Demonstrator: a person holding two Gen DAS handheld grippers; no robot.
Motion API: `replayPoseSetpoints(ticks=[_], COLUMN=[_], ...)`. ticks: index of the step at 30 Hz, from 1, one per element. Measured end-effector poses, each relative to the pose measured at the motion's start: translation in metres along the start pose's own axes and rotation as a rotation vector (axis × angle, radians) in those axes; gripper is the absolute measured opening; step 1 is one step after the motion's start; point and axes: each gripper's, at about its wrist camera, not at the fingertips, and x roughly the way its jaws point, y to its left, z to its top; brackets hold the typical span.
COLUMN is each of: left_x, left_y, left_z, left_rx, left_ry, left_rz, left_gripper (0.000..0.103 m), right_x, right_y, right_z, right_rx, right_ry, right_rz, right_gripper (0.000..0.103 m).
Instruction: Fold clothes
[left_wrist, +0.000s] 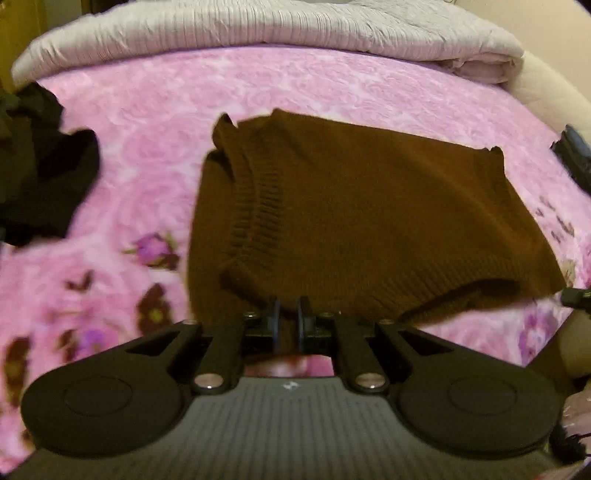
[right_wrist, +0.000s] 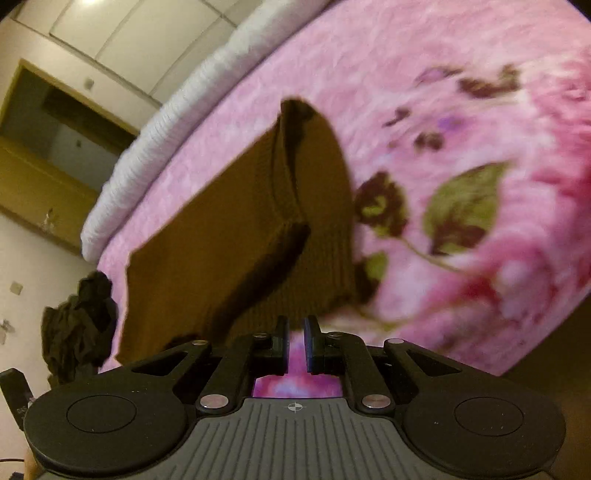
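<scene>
On my left wrist view the brown sweater (left_wrist: 332, 206) fills the centre of the frame, folded over on the pink floral blanket (left_wrist: 147, 110), its ribbed band curving down the left-centre. My left gripper (left_wrist: 289, 314) sits at the lower centre with its fingers drawn close together on the sweater's near edge, which passes between them. A heap of black clothes (left_wrist: 40, 166) lies at the left edge, and a folded grey quilt (left_wrist: 258, 26) runs across the top. On my right wrist view the right gripper (right_wrist: 295, 332) has its fingers nearly together at the sweater's near hem (right_wrist: 236, 240); whether it pinches the knit I cannot tell through the blur.
</scene>
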Motion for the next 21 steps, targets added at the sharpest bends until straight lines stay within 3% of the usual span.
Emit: replayPoseSetpoints(ticks=[5,9,12,17,21], left_x=[-0.042,-0.078,-0.092,-0.095,-0.083], left_y=[-0.025,-0.040,-0.041,-0.026,-0.008], left_z=[-0.003,-0.019,-0.030,-0.041,-0.043], left_rx=[-0.004,0.000,-0.011,-0.048,-0.072], left_ry=[-0.059,-0.111,-0.114,-0.097,-0.075], left_rz=[0.025,0.006,0.037,0.075,0.057], left_gripper=[0.011,0.016,0.016,0.017,0.018], right_x=[-0.035,-0.045,-0.046,-0.040,-0.028], right_y=[0.016,0.035,0.042,0.045,0.050], right_z=[-0.020,-0.038,-0.053,-0.056,-0.049], right_rx=[0.031,-0.009,-0.039,-0.006,-0.006], right_ry=[-0.083,-0.080,-0.067,-0.063,-0.060], right_rz=[0.009,0.046,0.065,0.097,0.053], right_gripper=[0.009,0.010,0.010,0.010,0.010])
